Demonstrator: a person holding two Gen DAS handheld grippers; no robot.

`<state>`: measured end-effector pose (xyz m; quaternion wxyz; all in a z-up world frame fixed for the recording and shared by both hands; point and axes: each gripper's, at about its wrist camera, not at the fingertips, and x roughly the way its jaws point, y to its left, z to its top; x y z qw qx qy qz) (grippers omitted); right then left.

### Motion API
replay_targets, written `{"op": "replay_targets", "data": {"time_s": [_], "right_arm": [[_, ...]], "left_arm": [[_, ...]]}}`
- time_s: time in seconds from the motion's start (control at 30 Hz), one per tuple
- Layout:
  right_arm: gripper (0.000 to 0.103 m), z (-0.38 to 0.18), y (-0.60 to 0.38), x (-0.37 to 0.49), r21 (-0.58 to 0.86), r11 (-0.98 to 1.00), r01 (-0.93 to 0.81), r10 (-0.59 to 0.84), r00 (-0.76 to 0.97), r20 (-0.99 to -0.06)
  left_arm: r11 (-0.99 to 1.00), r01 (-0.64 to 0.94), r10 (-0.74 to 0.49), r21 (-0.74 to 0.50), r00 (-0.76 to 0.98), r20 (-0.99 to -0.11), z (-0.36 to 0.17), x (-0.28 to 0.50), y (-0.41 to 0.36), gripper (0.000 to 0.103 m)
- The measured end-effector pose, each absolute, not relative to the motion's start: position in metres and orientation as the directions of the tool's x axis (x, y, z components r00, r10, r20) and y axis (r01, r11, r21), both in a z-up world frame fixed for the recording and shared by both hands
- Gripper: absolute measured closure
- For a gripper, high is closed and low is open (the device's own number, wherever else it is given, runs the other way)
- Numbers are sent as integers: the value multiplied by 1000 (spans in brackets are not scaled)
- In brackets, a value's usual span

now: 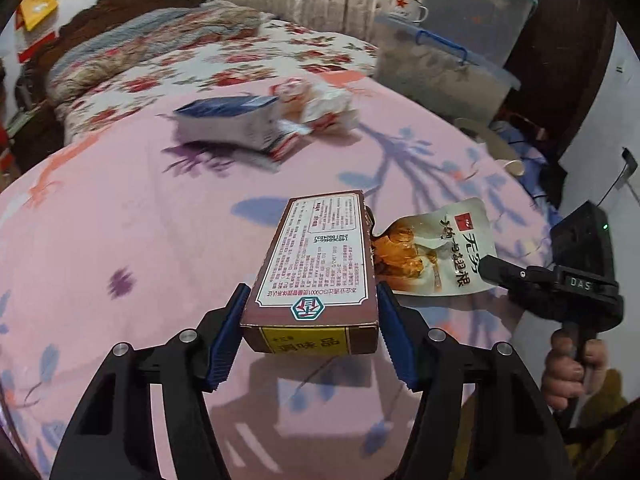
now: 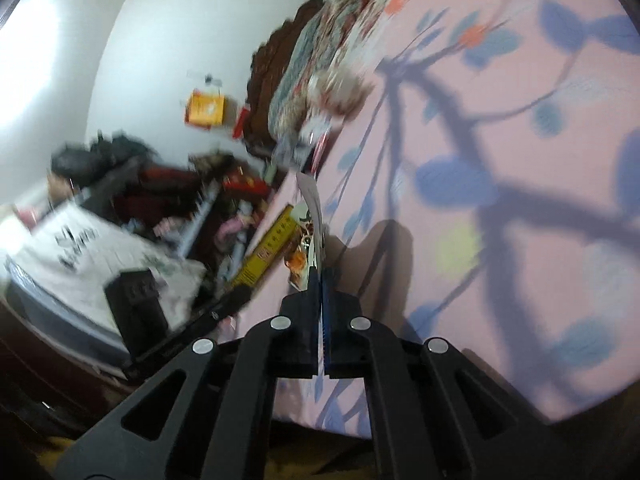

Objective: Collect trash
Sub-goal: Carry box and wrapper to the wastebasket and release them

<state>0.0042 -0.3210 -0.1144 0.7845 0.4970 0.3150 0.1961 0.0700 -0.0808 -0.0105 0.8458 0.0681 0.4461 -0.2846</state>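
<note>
My left gripper point(image 1: 312, 304) is shut on a brown cardboard box point(image 1: 320, 256) with a yellow end label and holds it above the pink bed cover. My right gripper point(image 2: 319, 276) is shut on a flat snack pouch point(image 2: 311, 204), seen edge-on. In the left wrist view that pouch point(image 1: 440, 248) is white with an orange food picture, and the right gripper point(image 1: 490, 266) pinches its right corner. The box also shows in the right wrist view point(image 2: 266, 252), left of the pouch. Farther back on the bed lie a blue and white carton point(image 1: 232, 122) and a crumpled wrapper point(image 1: 320, 106).
The pink flowered bed cover point(image 1: 120, 240) fills the foreground. A folded floral quilt point(image 1: 160, 52) lies at the bed's head. Stacked clear storage bins point(image 1: 448, 44) stand at the back right. A cluttered dresser point(image 2: 168, 208) stands beside the bed. A hand point(image 1: 572, 364) holds the right gripper.
</note>
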Motion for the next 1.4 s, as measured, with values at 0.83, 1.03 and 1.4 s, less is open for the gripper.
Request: {"op": "replay_targets", "data": {"time_s": [0.83,1.03,1.4], "right_arm": [[98,-54,-647,7,737,555,387,-85,907,-413],[95,-83,-650,54,627,622,469,12,795,-606],[13,-50,-610,33,392,738,550,-260,767,-587]], "left_arm": [[577,802,-614,-151,305,-728,-4,187,-520,41],[561,819,-544,-119,257,-799,-33,189,-556,20],[488,866,-612,-113,247,-751,-17,171,-528,36]]}}
